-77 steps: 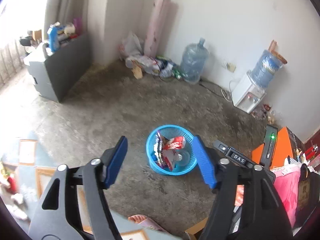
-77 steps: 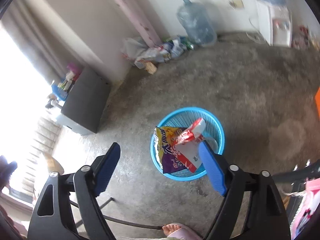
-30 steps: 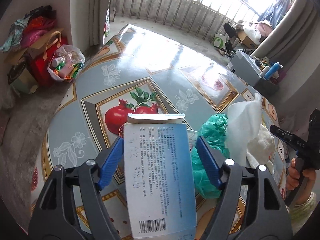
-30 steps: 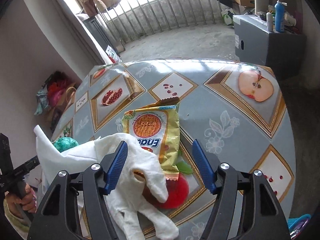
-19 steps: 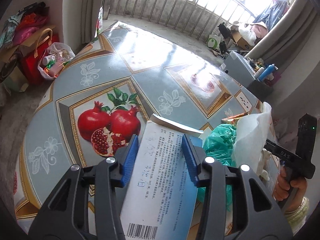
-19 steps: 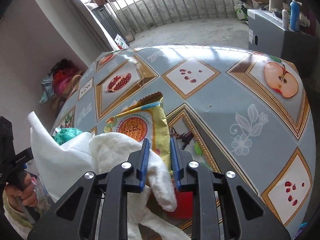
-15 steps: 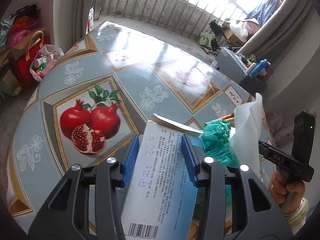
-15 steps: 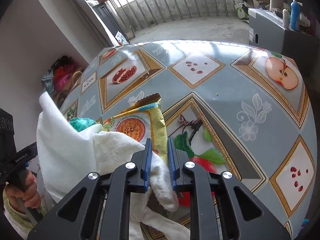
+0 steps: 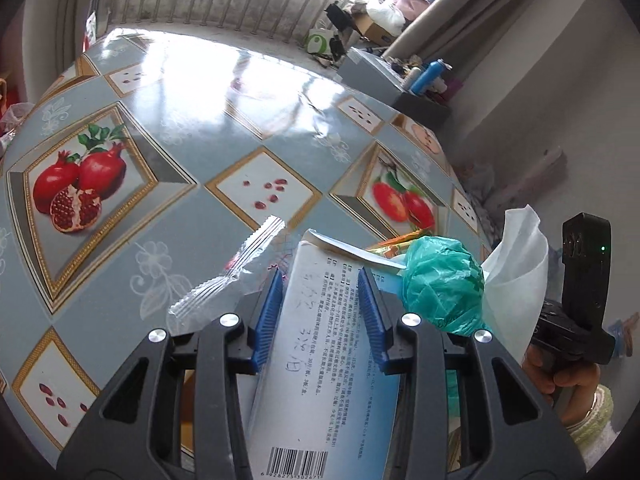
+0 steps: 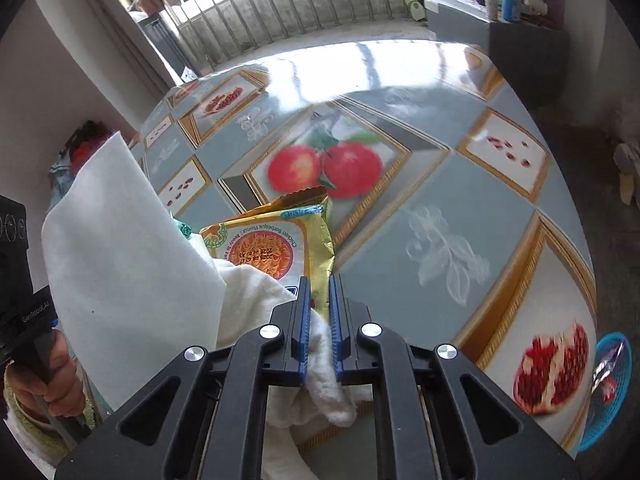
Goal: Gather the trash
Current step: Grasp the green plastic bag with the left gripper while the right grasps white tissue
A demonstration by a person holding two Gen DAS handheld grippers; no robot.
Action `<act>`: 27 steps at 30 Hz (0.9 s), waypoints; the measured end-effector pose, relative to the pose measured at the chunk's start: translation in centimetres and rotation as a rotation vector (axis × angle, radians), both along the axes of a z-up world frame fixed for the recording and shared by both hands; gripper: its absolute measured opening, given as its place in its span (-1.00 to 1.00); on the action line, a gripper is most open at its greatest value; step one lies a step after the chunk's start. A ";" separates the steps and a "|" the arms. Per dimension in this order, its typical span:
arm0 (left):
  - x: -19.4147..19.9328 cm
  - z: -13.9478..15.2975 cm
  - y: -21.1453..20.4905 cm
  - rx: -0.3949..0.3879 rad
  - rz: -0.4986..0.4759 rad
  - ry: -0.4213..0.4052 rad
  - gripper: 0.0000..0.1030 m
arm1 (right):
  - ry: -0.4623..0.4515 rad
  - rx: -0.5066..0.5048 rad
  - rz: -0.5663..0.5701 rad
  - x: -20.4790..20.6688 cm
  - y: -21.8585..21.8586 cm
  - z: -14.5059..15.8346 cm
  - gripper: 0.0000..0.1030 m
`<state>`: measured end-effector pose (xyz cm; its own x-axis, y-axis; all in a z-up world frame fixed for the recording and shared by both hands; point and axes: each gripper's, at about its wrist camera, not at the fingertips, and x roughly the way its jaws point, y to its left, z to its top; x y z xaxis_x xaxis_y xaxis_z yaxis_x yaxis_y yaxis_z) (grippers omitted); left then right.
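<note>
Clearly, a box point(image 9: 320, 364) is clamped between the blue pads of the left tool point(image 9: 320, 312), whose jaws are closing on its sides; the box is held above the worktop point(image 9: 180, 208), barcode end nearest the camera. A clear wrapper point(image 9: 236, 276) lies on the worktop just left of that tool, and a green bag point(image 9: 442, 284) sits just right of the box. A white cloth point(image 10: 320, 344) is pinched by the right tool point(image 10: 319, 320), its jaws closing to a narrow gap, with a yellow noodle packet point(image 10: 276, 248) beside the cloth. A blue basket point(image 10: 612, 384) is seen on the floor past the worktop's edge.
</note>
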<state>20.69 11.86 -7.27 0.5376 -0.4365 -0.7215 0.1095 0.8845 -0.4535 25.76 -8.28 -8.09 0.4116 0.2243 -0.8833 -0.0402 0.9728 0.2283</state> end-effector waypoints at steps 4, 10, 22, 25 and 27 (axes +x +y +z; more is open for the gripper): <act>-2.5 -0.1 -1.3 -0.012 -0.110 0.019 -0.30 | 0.021 -0.001 -0.115 -5.3 -1.8 0.4 -0.81; -6.5 0.2 -1.9 -0.023 -0.160 0.053 -0.31 | 0.044 0.029 -0.224 -11.7 -3.0 0.7 -0.81; -11.9 5.4 0.6 0.063 -0.026 -0.151 -0.12 | -0.105 0.061 -0.240 -14.4 -5.0 4.7 -0.16; -13.4 6.8 -0.1 0.007 -0.090 -0.163 -0.04 | -0.176 0.114 -0.207 -15.8 -5.3 6.8 -0.16; -13.7 7.0 -1.3 -0.035 -0.146 -0.146 -0.01 | -0.219 0.163 -0.161 -16.7 -5.1 7.9 -0.16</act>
